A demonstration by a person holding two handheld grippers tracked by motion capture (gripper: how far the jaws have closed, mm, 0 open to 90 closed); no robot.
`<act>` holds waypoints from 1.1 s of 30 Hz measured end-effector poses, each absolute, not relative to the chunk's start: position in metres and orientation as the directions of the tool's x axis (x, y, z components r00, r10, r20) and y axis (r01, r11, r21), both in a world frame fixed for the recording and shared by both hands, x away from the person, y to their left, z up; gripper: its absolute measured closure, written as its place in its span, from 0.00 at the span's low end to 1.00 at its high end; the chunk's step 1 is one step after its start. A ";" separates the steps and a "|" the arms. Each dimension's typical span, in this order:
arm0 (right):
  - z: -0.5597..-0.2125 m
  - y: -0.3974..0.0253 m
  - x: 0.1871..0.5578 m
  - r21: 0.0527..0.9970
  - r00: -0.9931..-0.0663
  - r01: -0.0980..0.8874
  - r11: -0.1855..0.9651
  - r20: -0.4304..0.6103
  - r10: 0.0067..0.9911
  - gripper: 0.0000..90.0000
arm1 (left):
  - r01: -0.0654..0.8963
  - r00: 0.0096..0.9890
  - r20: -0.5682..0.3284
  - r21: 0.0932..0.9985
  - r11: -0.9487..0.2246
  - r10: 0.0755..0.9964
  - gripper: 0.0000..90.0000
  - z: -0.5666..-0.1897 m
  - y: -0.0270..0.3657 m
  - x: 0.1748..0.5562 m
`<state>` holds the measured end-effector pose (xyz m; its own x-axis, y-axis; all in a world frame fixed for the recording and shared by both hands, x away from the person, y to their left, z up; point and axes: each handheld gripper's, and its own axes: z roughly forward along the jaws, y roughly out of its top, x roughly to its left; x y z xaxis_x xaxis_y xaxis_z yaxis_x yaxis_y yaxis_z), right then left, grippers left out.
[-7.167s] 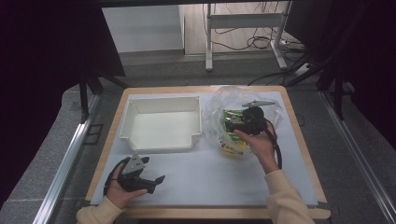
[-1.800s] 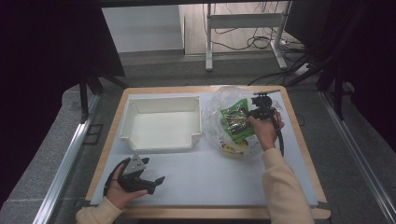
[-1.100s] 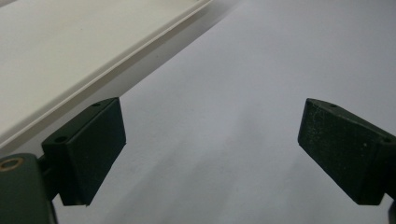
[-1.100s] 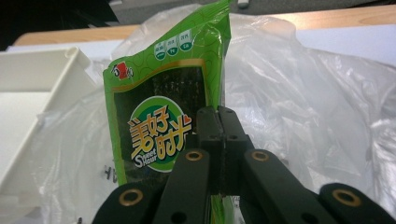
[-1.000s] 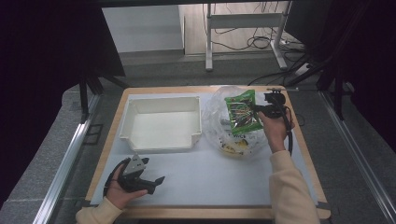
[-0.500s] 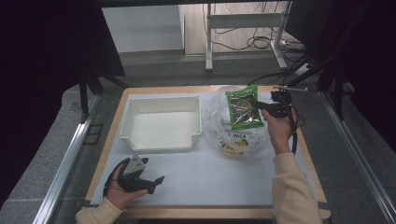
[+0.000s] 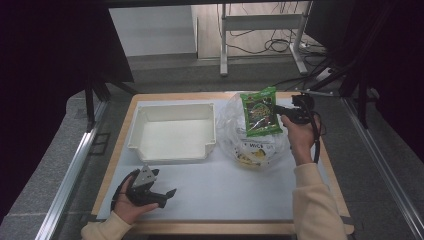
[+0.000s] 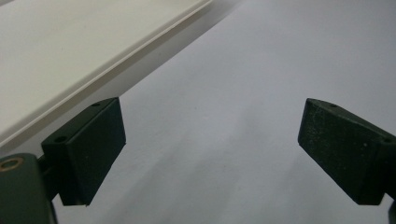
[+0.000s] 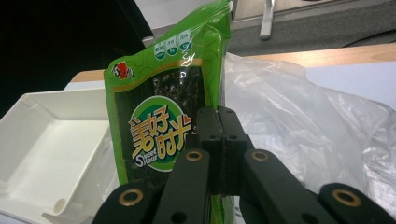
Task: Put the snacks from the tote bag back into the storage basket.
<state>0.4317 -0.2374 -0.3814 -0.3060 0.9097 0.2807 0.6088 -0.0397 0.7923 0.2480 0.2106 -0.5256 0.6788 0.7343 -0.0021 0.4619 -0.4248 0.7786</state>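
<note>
The right gripper is closed on the edge of a green seaweed snack packet, which is held upright above a clear plastic bag just right of the white bin. The left gripper is rested on the pale table mat, jaws wide apart and holding nothing.

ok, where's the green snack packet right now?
High view, right side: green snack packet is held in the right gripper, lifted above the clear plastic bag, right of the white tray.
</note>
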 end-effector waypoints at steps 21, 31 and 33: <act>-0.375 -0.229 0.430 0.805 -0.338 0.591 -0.048 0.302 0.891 1.00 | 0.462 0.678 -0.002 0.779 -0.424 0.735 0.09 -0.526 0.211 0.248; -0.377 -0.217 0.433 0.799 -0.358 0.599 -0.049 0.322 0.876 1.00 | 0.462 0.678 -0.002 0.779 -0.424 0.735 0.09 -0.525 0.211 0.248; -0.378 -0.216 0.434 0.799 -0.359 0.600 -0.048 0.322 0.876 1.00 | 0.462 0.679 -0.003 0.779 -0.424 0.734 0.09 -0.525 0.211 0.248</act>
